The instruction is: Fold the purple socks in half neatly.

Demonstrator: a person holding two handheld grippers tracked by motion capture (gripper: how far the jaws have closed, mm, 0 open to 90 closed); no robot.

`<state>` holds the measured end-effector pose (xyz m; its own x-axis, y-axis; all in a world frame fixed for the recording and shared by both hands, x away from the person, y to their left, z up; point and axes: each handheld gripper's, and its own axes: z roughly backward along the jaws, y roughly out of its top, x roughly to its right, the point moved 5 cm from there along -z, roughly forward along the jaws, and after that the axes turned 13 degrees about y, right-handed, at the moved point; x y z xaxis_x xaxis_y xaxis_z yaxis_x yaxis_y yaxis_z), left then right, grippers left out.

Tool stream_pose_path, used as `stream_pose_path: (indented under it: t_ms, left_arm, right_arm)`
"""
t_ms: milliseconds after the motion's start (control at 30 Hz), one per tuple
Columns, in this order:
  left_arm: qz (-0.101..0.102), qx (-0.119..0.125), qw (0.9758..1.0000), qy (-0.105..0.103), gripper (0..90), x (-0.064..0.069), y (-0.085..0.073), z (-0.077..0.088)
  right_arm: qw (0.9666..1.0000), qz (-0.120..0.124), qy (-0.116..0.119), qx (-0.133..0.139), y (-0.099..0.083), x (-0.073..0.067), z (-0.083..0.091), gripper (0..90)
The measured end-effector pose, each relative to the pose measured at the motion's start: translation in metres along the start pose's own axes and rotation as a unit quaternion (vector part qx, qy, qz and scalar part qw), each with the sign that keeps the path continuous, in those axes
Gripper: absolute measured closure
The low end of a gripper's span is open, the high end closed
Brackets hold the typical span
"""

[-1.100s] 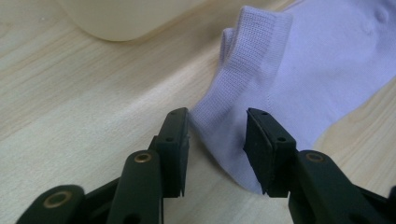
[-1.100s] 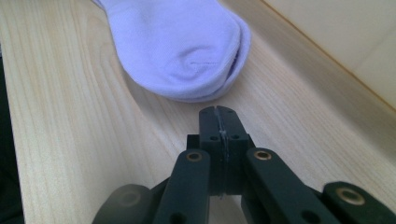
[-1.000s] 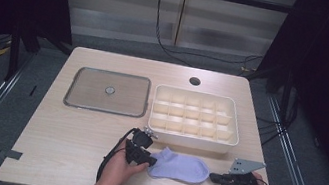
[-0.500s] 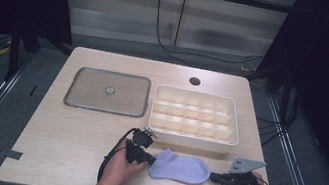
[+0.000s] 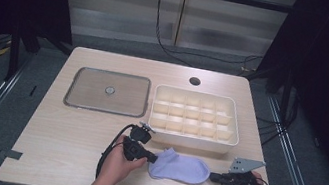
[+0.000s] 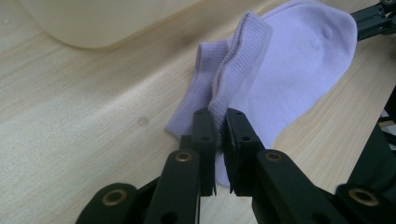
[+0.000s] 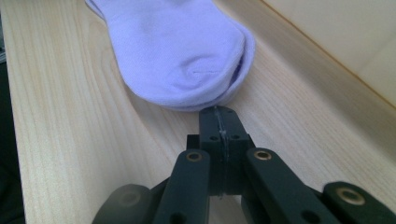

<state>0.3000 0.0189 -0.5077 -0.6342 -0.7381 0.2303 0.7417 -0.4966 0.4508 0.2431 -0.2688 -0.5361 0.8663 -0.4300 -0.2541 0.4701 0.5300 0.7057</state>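
Observation:
A pale lilac sock point(image 5: 179, 168) lies flat on the wooden table near its front edge, cuff to the left and toe to the right. My left gripper point(image 5: 154, 159) is at the cuff. In the left gripper view its jaws point(image 6: 219, 121) have just been closing and now pinch the ribbed upper cuff layer of the sock point(image 6: 299, 60), lifting it slightly. My right gripper point(image 5: 211, 176) rests at the toe end. In the right gripper view its jaws point(image 7: 219, 112) are pressed together, tips against the toe edge of the sock point(image 7: 182, 46), with no fabric seen between them.
A cream compartment tray point(image 5: 190, 136) stands just behind the sock. A square metal tray point(image 5: 71, 92) sits to its left. A round hole point(image 5: 194, 81) is in the table's far side. The table's front edge runs close under both hands.

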Motion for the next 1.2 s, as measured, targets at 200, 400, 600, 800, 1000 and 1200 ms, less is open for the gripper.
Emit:
stream_pose_path:
  t_ms: [200,400,600,800,1000,1200]
  left_arm:
    - [0.005,0.003,0.9999,-0.008,83.5,0.002,0.002,0.001]
    - [0.009,0.004,0.9999,-0.014,83.5,0.003,0.003,0.004]
    - [0.011,-0.021,0.9997,0.003,75.3,-0.002,-0.004,-0.004]
    - [0.016,-0.001,0.9993,0.034,64.1,-0.008,0.001,0.000]
    - [0.014,0.010,0.9995,0.026,60.7,-0.010,0.007,-0.009]
    - [-0.005,-0.001,0.9994,0.036,65.7,-0.008,0.006,-0.018]
  right_arm:
    - [1.0000,0.002,0.001,0.000,0.000,0.000,0.000,90.0]
    - [1.0000,0.005,0.004,-0.001,0.001,0.000,-0.001,89.8]
    - [1.0000,0.009,0.002,-0.004,0.002,-0.001,-0.002,89.7]
    - [1.0000,0.009,0.003,-0.003,0.002,-0.001,-0.002,89.4]
    - [1.0000,0.008,0.005,-0.002,0.001,0.000,-0.002,89.2]
    - [1.0000,0.006,0.005,-0.001,0.001,0.000,-0.002,89.0]
